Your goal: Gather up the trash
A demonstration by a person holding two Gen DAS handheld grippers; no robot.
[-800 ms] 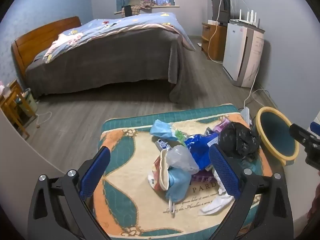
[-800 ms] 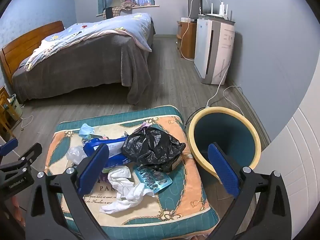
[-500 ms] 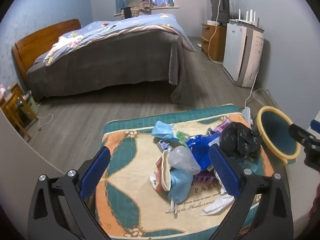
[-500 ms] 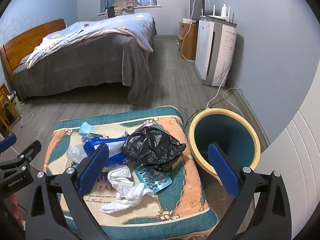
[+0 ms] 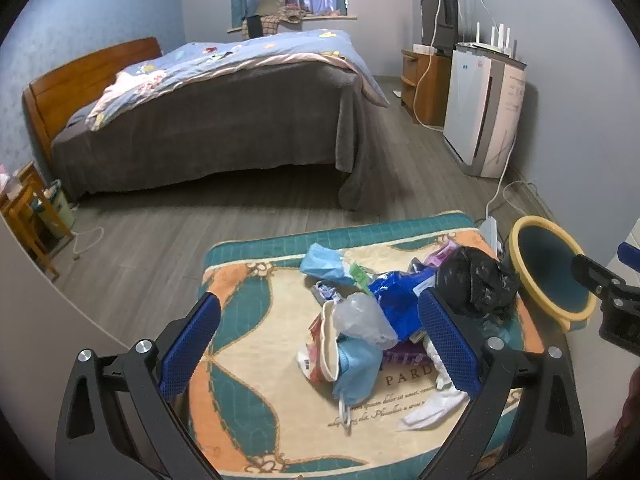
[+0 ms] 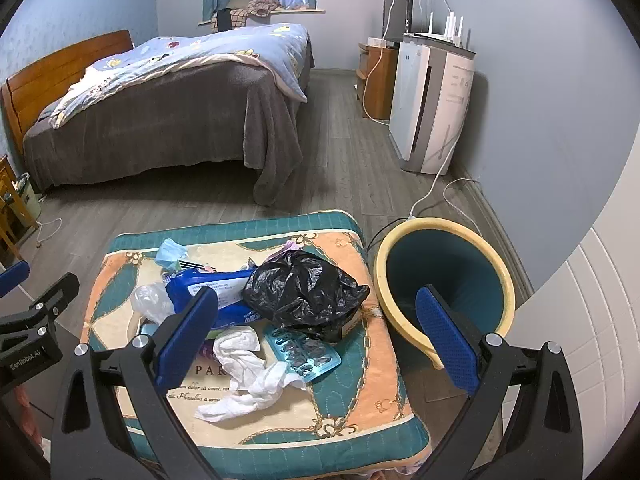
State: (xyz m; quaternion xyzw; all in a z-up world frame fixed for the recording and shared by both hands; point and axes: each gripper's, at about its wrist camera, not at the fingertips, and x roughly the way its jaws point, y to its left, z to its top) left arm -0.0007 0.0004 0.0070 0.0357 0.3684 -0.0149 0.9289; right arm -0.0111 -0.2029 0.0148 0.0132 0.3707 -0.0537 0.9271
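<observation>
1. wooden-framed bed [image 5: 208,120] with grey blanket and blue patterned quilt [image 5: 240,60], at ten o'clock.
2. white upright air purifier [image 5: 482,108] at two o'clock, against the wall.
3. brown wooden cabinet [image 6: 376,80] just beyond it.
4. grey plank floor [image 5: 160,232] between them.

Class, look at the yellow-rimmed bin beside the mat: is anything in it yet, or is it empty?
Seemingly empty. The right wrist view looks into the bin and shows only bare teal walls; its very bottom is dim.

- I see the trash pile [image 6: 256,312] on the cushion [image 6: 360,364].
- The bin [image 6: 444,248] stands just right of it.
- The bed [image 6: 160,112] lies behind, across the floor [image 6: 340,168].
</observation>
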